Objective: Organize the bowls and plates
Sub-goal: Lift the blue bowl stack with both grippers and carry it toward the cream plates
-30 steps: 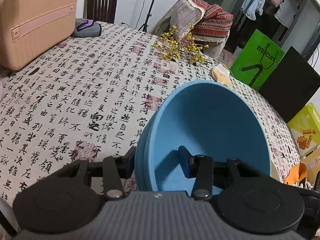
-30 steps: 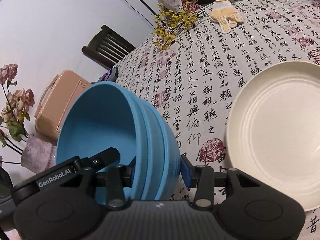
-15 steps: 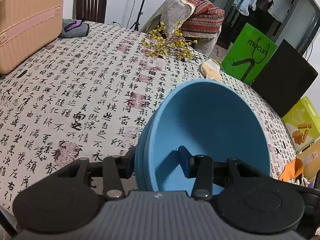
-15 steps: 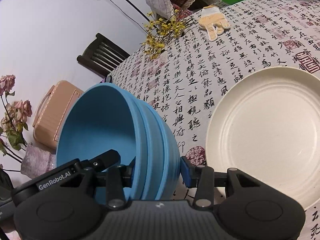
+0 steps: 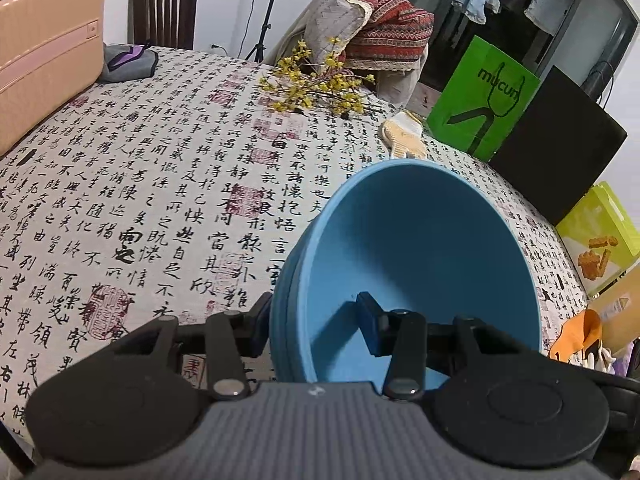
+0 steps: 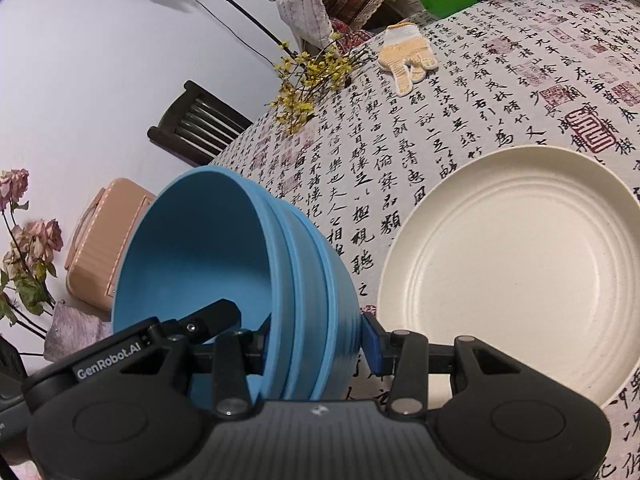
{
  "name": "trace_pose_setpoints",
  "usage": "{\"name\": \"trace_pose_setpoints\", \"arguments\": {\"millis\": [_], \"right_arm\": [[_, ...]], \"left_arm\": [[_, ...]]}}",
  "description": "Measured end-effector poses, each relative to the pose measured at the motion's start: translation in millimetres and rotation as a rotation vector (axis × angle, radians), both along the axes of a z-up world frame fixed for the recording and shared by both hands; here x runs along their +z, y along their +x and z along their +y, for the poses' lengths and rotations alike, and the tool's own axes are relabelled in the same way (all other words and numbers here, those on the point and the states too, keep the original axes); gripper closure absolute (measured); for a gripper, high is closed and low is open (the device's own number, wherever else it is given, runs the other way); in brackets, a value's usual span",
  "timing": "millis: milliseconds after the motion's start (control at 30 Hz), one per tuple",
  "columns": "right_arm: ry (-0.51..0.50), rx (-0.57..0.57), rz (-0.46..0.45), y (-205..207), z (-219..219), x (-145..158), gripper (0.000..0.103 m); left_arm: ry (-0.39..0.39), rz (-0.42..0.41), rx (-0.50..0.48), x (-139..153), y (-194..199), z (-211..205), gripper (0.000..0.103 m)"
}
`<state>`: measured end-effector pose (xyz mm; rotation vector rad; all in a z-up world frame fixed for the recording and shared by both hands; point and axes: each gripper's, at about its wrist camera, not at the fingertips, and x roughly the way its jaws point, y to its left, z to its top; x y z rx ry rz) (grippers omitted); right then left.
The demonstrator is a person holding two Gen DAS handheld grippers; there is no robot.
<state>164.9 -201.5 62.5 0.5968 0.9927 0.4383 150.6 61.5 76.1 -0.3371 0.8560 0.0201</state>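
Two claws grip one nested stack of blue bowls (image 5: 420,264), tilted above the desk (image 5: 152,184). Left wrist view: the left claw (image 5: 316,318) pinches the stack's rim, one pad inside, one outside (yellow flowers (image 5: 320,88) lie far behind). Right wrist view: the right claw (image 6: 318,338) clamps the rim likewise, just beside a cream plate (image 6: 516,276) on the desk.

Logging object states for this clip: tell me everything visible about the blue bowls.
The blue bowls are a nested stack, at least three rims showing, matte and plastic-looking, plain inside. The stack is tilted, its opening turned sideways, above the calligraphy tablecloth. The left hand-held gripper and right hand-held gripper each clamp the rim wall, one finger inside and one outside. A cream plate lies beside the stack, apart from it.
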Motion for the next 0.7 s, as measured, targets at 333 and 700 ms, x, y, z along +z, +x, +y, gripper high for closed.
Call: {"name": "trace_pose_setpoints", "arguments": {"millis": [333,700], "right_arm": [[0.005,-0.027,-0.002,-4.6,-19.8,2.7,0.061],[0.006,-0.056,0.0,-5.7,-41.4,3.3,0.061]], "left_arm": [[0.001,-0.001,-0.026,1.2,4.8,-19.3,0.058],[0.002,0.001,-0.053,1.0,10.1,-40.4,0.058]]}}
